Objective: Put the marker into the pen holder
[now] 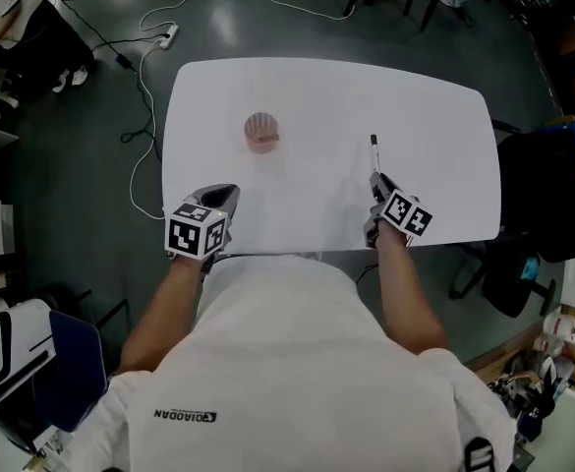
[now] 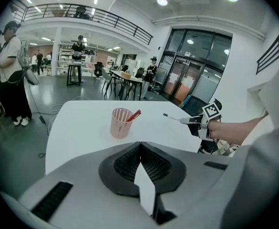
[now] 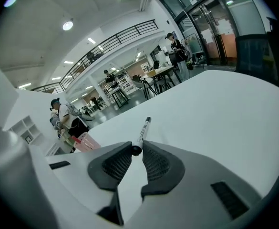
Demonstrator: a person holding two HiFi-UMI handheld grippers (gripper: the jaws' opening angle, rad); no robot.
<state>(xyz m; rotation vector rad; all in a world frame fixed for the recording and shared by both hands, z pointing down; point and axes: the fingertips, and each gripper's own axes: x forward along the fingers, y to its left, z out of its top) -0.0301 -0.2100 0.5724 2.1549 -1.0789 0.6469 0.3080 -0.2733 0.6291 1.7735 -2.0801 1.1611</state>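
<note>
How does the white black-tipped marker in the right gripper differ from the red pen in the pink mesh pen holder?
Colour: the white black-tipped marker is pale-barrelled, the red pen red.
Pose: the marker juts forward, clamped by one end in the right gripper; the pen leans in the pink mesh pen holder, top above the rim.
Place: the marker is outside the holder, the pen inside.
Both are slim writing tools.

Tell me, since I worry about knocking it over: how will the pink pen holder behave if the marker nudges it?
The pen holder looks like thin perforated plastic, so it is probably light and easy to slide on the smooth table. It stands upright with only a red pen leaning inside, so a bump near the rim may tip it.
</note>
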